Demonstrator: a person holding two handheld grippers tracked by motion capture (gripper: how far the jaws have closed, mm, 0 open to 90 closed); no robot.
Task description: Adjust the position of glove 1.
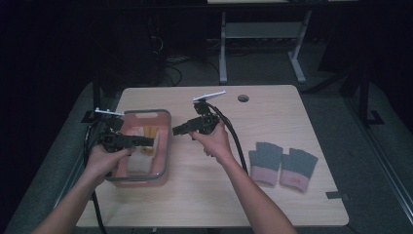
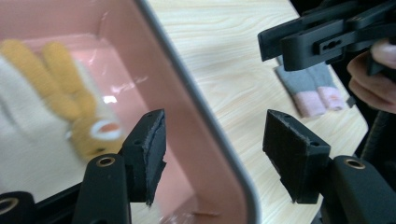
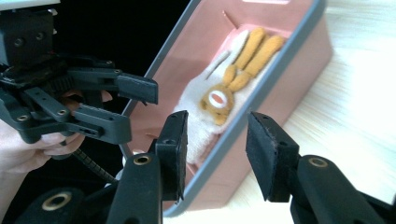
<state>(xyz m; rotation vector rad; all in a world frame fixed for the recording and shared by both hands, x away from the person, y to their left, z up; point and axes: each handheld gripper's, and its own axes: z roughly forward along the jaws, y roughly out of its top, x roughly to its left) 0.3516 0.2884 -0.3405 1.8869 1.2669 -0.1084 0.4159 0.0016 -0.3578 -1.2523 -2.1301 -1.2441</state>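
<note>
A pink bin with a grey rim [image 1: 168, 146] stands on the left of the wooden table. Inside it lies a white glove with orange fingers [image 1: 146, 134], also seen in the left gripper view [image 2: 51, 93] and the right gripper view [image 3: 219, 98]. My left gripper [image 1: 155, 141] hovers over the bin's right side, jaws apart [image 2: 215, 140] with nothing pressed between them and the bin's rim [image 2: 196, 98] below. My right gripper [image 1: 174, 129] hangs just right of the bin, pointing at it, jaws open [image 3: 217, 149] and empty.
A pair of grey fingerless gloves with pink cuffs [image 1: 281, 163] lies flat at the table's right. A round cable hole [image 1: 243, 98] sits near the far edge. Bare wood spans the table's middle and front. Dark floor and a desk frame lie beyond.
</note>
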